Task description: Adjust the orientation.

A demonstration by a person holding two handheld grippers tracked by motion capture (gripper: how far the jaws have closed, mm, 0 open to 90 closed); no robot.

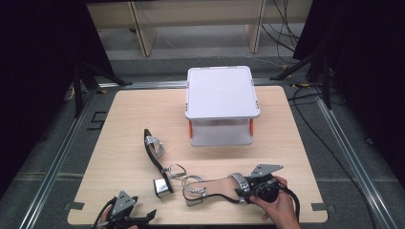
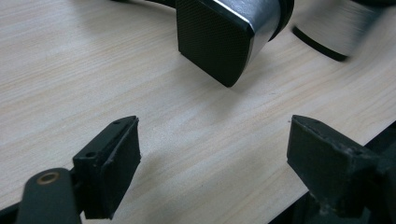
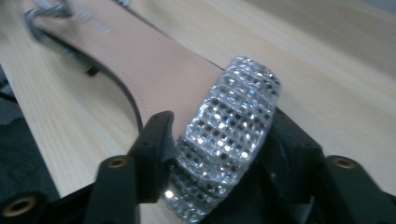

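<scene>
Two high-heeled sandals lie on the wooden table [image 1: 124,114]. The first sandal [image 1: 154,152] is black and rests on its side, and its silver block heel [image 1: 163,187] [image 2: 219,37] points toward me. My left gripper [image 1: 144,220] [image 2: 212,140] is open just short of that heel, with bare wood between the jaws. The second sandal [image 1: 215,187] has a tan insole [image 3: 140,60] and a rhinestone toe strap [image 1: 239,183] [image 3: 233,121]. My right gripper [image 1: 248,189] [image 3: 222,137] is shut on that strap, one jaw on each side of it.
A white two-tier stand [image 1: 222,93] with orange posts sits at the middle back of the table. The table's front edge runs close under both grippers. Dark curtains, a metal frame and cables surround the table.
</scene>
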